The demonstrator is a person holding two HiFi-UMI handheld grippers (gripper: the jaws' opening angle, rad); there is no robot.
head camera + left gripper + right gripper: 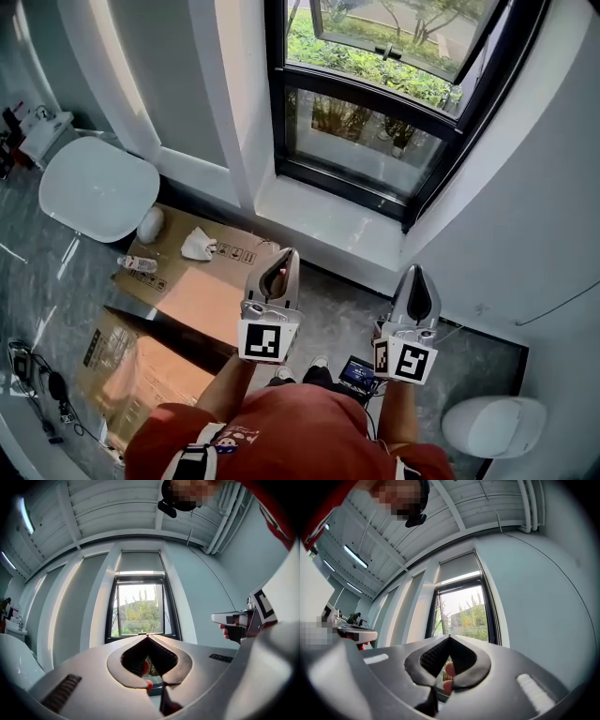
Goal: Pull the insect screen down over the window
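A black-framed window with an open top sash is set in the wall ahead, over a white sill. Above the glass, the grey rolled screen sits up at the top of the frame, also seen as the grey screen in the right gripper view. My left gripper is shut and empty, held at waist height, pointing at the window. My right gripper is shut and empty beside it, also short of the sill. Both stand well back from the window.
A white round table stands at the left. Flattened cardboard with a crumpled cloth and a bottle lies on the floor. A white rounded object sits at the lower right. Cables lie at the lower left.
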